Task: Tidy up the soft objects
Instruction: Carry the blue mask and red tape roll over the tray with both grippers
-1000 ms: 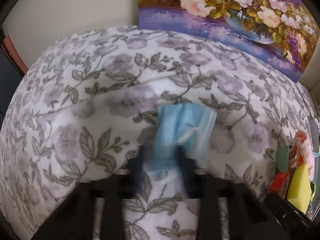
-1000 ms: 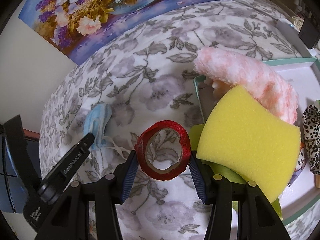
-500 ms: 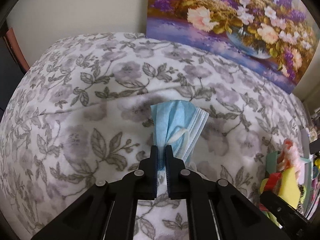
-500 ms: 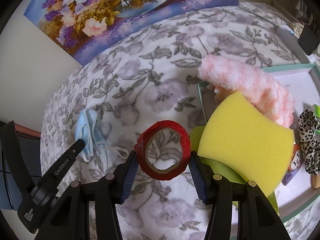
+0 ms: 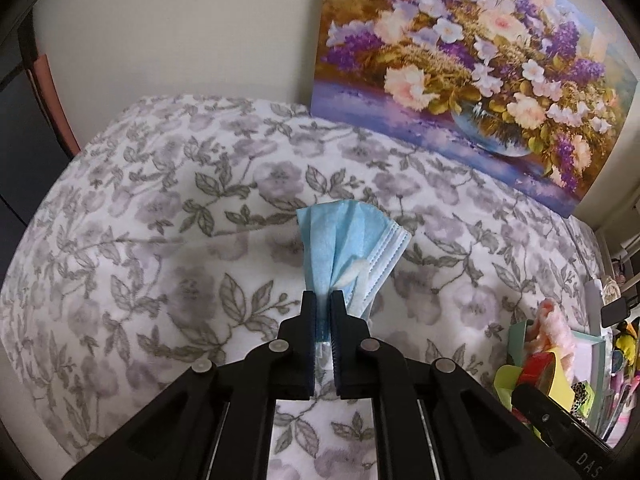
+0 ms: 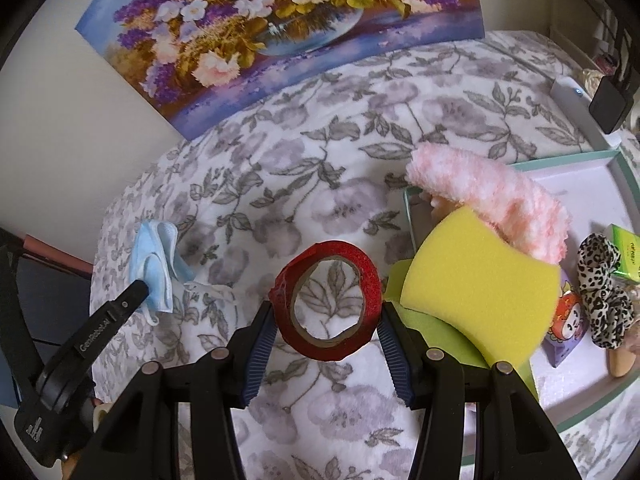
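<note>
1. The flowered bedspread (image 5: 168, 216) lies bare across its left and middle, with open passage there.
2. The painting (image 5: 472, 60) against the wall blocks the far edge.
3. On the right, the tray (image 6: 624, 184) holds a yellow sponge (image 6: 480, 276) and a pink fluffy cloth (image 6: 492, 200), which crowd its near corner.

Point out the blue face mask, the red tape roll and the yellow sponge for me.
blue face mask (image 5: 348, 240): left wrist view, on its pleated body above the jaws.
red tape roll (image 6: 366, 270): right wrist view, on its upper right rim.
yellow sponge (image 6: 476, 288): right wrist view, middle of its broad face.
</note>
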